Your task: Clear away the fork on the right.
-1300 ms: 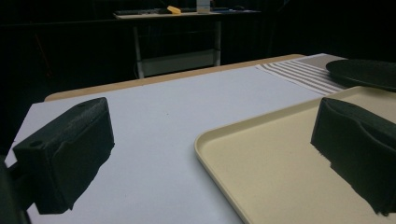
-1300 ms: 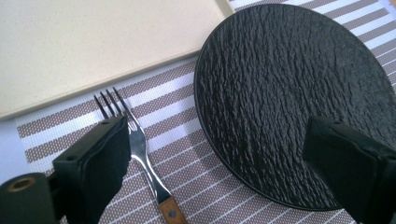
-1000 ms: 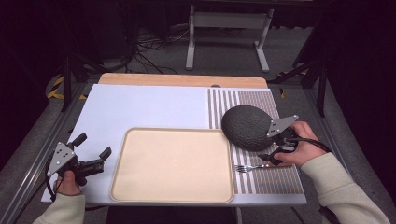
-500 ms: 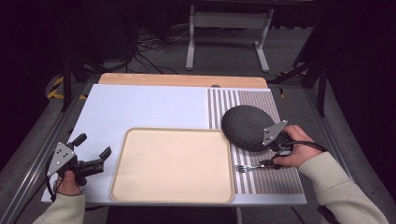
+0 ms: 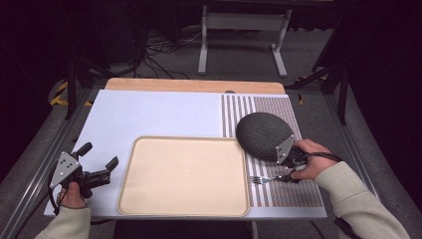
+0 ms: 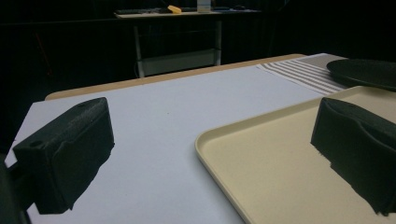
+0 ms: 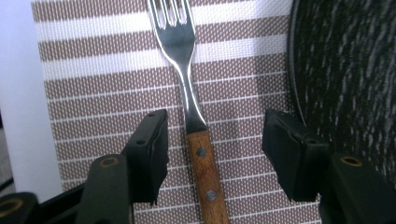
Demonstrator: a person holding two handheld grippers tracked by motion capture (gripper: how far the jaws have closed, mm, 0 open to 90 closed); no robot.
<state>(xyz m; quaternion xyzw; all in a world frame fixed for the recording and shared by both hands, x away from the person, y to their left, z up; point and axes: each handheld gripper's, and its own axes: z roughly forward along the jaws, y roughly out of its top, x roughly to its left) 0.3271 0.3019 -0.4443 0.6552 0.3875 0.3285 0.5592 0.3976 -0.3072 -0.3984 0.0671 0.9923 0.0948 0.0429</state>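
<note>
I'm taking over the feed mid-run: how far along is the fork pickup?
Done: the right gripper is lined up, its open jaws either side of the fork where the metal neck meets the wooden handle. In hand: the grasp itself; nothing is clamped, and the fork lies flat on the striped placemat. Left: closing, lifting and placing. The left gripper waits open beside the tray.

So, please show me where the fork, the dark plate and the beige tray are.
fork point(image 7: 201, 154): right gripper view, top of its wooden handle.
dark plate point(image 5: 261, 133): high view, middle of its textured surface.
beige tray point(image 5: 184, 174): high view, middle of its flat bottom.
</note>
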